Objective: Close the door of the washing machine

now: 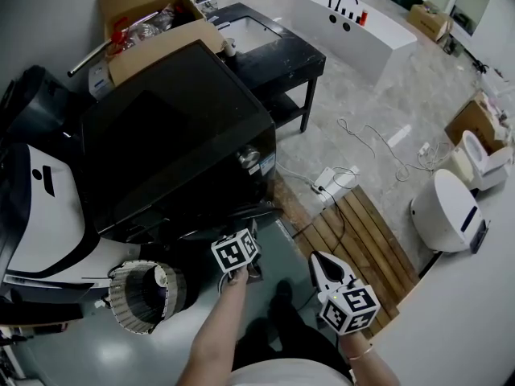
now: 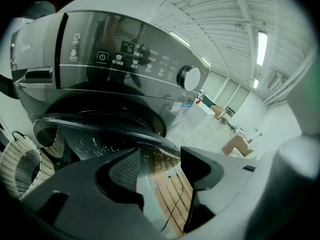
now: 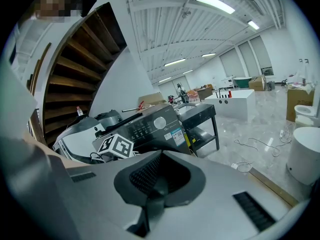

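Note:
A dark front-loading washing machine (image 1: 169, 143) stands ahead of me. Its control panel and round knob (image 2: 189, 77) fill the left gripper view. The round door (image 2: 105, 126) hangs open, its dark rim curving just beyond my left jaws. My left gripper (image 2: 160, 166) is open, with only floor showing in the gap. In the head view the left gripper (image 1: 238, 256) sits close to the door's outer edge (image 1: 241, 215). My right gripper (image 1: 326, 268) is held lower right, away from the machine. The right gripper (image 3: 159, 184) is shut on nothing.
A wicker basket (image 1: 145, 296) lies on the floor left of the door. A wooden slatted mat (image 1: 362, 248) and a power strip (image 1: 326, 181) with cables are to the right. Behind the machine stand a black table (image 1: 282, 63) and a cardboard box (image 1: 149, 14).

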Demonstrator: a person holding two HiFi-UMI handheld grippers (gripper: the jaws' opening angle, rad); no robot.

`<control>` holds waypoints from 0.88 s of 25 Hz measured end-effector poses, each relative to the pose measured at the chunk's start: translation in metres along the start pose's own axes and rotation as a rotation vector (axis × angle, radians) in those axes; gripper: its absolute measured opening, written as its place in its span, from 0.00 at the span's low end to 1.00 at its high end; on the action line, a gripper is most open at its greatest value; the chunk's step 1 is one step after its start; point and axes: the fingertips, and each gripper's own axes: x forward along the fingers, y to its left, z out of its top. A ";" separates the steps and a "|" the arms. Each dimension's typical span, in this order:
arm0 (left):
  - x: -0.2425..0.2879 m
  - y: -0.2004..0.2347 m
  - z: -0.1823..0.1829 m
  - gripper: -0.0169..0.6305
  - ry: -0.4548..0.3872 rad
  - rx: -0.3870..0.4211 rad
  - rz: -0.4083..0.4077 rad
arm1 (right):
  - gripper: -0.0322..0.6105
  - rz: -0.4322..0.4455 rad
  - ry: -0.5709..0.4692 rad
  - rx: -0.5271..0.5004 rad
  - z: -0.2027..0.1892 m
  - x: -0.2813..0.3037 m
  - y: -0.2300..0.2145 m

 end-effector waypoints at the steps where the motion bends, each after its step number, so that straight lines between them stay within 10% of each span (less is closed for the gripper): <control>1: -0.001 0.000 -0.001 0.44 0.000 -0.001 0.002 | 0.06 -0.001 0.000 -0.001 0.000 -0.001 0.000; 22: 0.042 0.014 0.048 0.44 -0.051 -0.103 0.091 | 0.06 -0.011 0.021 0.016 0.005 0.014 -0.022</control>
